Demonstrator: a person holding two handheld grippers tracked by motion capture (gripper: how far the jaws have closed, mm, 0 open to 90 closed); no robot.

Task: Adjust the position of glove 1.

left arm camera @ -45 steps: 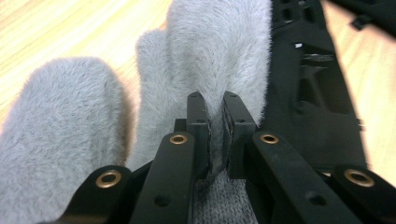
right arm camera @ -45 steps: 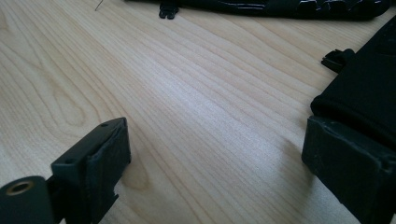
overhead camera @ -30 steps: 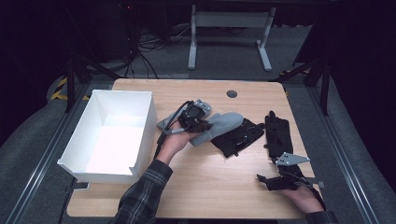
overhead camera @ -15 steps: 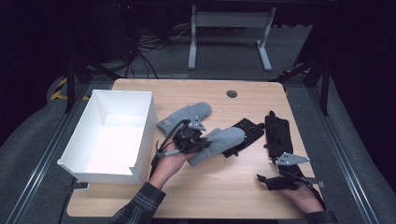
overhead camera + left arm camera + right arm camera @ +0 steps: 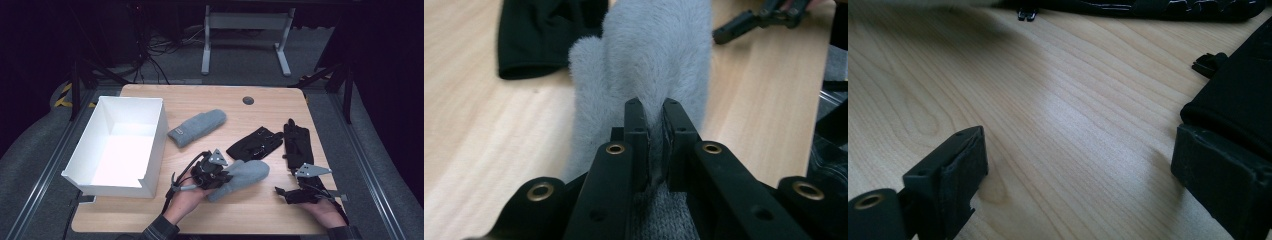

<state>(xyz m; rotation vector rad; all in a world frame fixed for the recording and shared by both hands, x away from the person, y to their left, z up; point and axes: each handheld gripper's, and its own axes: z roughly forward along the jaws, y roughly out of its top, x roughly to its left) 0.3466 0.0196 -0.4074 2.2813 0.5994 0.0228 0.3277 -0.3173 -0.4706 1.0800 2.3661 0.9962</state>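
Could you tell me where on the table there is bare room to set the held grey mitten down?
Bare wood lies along the far edge around the round grommet, and on the near strip between the left gripper, gripping the grey mitten, and the right gripper. The right half is crowded by two black gloves; the white box is empty.

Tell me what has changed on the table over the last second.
The left claw, shut on a grey mitten, has dragged it away from the other grey mitten, toward the table's near edge. The other mitten, the black gloves, the white box and the open right claw stayed put.
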